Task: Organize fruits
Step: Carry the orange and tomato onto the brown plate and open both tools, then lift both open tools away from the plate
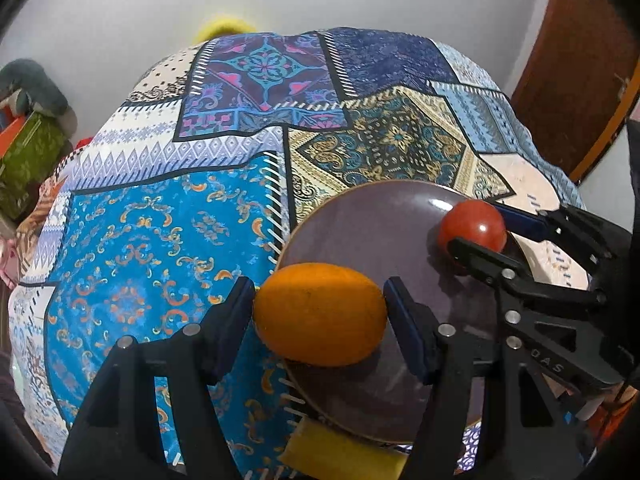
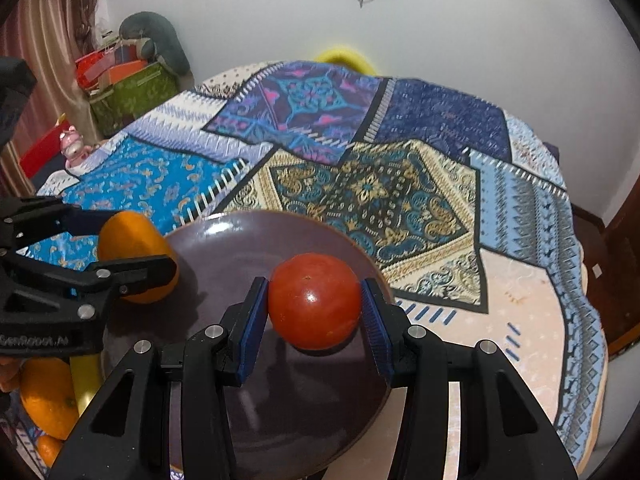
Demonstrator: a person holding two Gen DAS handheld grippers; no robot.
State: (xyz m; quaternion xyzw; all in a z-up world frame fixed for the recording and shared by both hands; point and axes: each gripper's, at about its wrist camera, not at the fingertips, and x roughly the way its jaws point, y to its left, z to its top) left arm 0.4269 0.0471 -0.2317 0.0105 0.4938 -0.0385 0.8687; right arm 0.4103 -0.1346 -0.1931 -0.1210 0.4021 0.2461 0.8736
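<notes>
Orange [image 1: 320,314] sits between the left tool [image 1: 320,312] pads, gripped on both sides, held over the near-left rim of the dark plate [image 1: 360,220]. Tomato [image 2: 315,300] is pinched likewise in the right tool [image 2: 315,312], just above the plate's middle. Plate rests on the patterned bench cloth [image 2: 360,184]. More oranges [image 2: 48,400] and a banana [image 2: 84,380] lie behind and left of the right tool. Judged step: placing fruit on the plate. Next calls for lowering, then easing each tool apart so the round fruit doesn't roll.

Even indoor light; glare spots on the plate [image 2: 224,236] and tomato [image 2: 314,300]; fisheye edges bend and darken.
</notes>
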